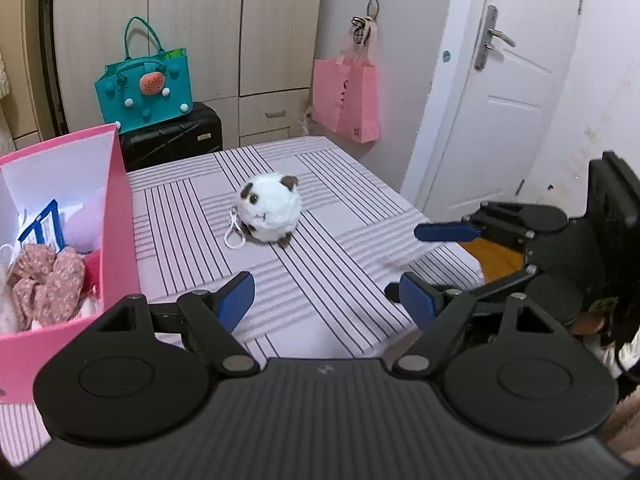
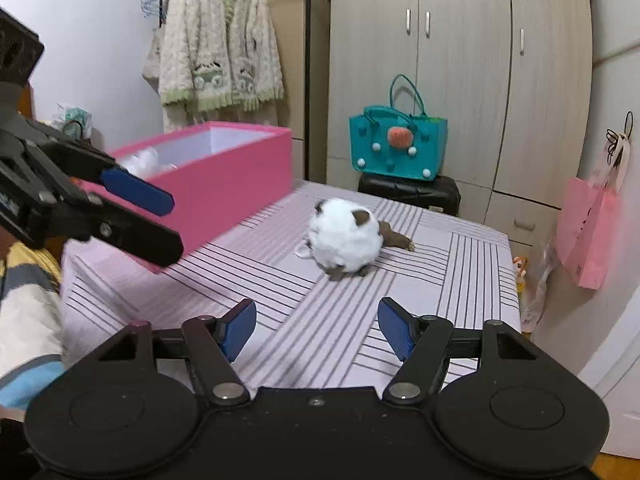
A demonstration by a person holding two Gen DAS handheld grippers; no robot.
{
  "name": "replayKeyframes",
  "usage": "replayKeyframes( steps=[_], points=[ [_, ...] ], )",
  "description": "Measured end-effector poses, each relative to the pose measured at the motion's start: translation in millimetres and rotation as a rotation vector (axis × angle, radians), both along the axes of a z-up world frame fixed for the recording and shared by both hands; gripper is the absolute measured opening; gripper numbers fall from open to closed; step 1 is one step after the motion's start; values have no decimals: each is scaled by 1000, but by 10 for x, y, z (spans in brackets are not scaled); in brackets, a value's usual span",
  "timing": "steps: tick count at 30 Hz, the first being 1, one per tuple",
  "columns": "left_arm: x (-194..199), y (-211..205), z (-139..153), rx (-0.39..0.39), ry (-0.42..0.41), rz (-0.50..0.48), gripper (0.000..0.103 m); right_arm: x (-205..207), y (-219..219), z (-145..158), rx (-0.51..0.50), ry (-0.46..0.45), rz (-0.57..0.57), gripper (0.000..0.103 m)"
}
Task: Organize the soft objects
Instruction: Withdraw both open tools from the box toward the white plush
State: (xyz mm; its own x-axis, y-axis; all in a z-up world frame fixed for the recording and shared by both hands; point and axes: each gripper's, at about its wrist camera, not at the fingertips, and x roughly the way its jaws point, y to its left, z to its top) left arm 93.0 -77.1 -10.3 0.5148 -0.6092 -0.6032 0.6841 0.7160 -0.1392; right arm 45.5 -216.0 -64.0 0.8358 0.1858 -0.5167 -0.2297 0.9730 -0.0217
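A round white plush toy (image 1: pixel 270 212) with brown ears and a white key clip lies on the striped cloth in the middle of the table. From behind, the plush toy (image 2: pixel 344 236) shows a brown tail. A pink box (image 1: pixel 122 240) at the table's left holds a floral scrunchie (image 1: pixel 48 280) and other soft items. My left gripper (image 1: pixel 326 296) is open and empty, short of the toy and beside the box. My right gripper (image 2: pixel 317 316) is open too, with only cloth between its fingers. Each gripper shows in the other's view: right gripper (image 1: pixel 404 260), left gripper (image 2: pixel 173 226) before the pink box (image 2: pixel 224 184).
The striped table (image 1: pixel 328 264) ends close beyond the toy and at the right. Behind it a teal bag (image 1: pixel 146 88) stands on a black suitcase (image 1: pixel 172 140). A pink paper bag (image 1: pixel 348 100) hangs by a white door (image 1: pixel 500 92). A cardigan (image 2: pixel 218 48) hangs left of the wardrobe.
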Motion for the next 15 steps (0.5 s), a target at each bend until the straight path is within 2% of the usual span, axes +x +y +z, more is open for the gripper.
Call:
replayKeyframes(
  steps=[5,11,13,15],
  points=[
    [260,-165,-100,0,-55,53,79,285,-71,-158,31,17,4,73],
    [602,-370,-219,-6,-69,85,79,586,-2,-227,26,19,-5,73],
    [737,-423,-273,-14,-54,95,80,721,-21,-261,43,28,-4,73],
    [892,-493,-349,-21,-1,97,80,863,-47,-307,52,45,-13,73]
  ],
)
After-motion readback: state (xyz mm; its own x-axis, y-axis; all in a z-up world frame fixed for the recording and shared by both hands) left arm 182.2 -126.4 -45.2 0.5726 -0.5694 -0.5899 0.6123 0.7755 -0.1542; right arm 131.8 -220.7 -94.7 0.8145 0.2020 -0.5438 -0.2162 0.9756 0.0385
